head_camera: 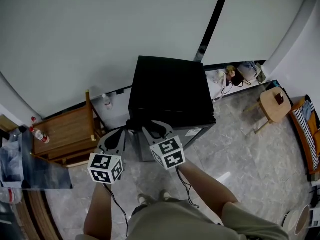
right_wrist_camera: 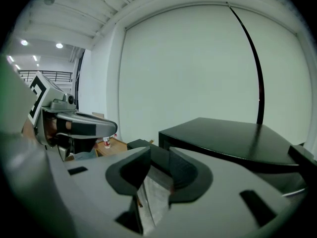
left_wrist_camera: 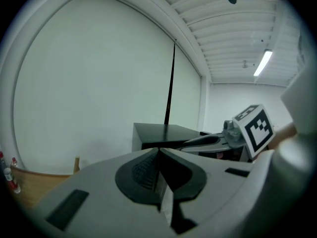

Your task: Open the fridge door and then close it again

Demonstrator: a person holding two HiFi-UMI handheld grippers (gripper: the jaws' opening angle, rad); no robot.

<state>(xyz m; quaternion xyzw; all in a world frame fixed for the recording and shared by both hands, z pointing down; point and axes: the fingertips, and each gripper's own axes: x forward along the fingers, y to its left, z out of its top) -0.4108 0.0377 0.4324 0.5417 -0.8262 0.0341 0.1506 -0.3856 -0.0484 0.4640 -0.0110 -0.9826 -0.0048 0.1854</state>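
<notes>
A small black fridge (head_camera: 170,91) stands against the white wall, and its door looks closed. Both grippers hover at its front top edge. My left gripper (head_camera: 121,130) is off the fridge's front left corner, shut with nothing between the pads. My right gripper (head_camera: 154,127) sits over the front edge, jaws a little apart and empty. The left gripper view shows shut jaws (left_wrist_camera: 158,155) with the fridge top (left_wrist_camera: 163,133) ahead and the right gripper (left_wrist_camera: 208,140) beside it. The right gripper view shows a narrow gap (right_wrist_camera: 159,155), the fridge (right_wrist_camera: 233,140) to the right, and the left gripper (right_wrist_camera: 106,128).
A low wooden table (head_camera: 65,134) with a bottle (head_camera: 39,134) stands left of the fridge, and another bottle (head_camera: 106,101) is by the wall. A round wooden stool (head_camera: 274,106) and some clutter (head_camera: 240,74) lie to the right. The floor is grey marble.
</notes>
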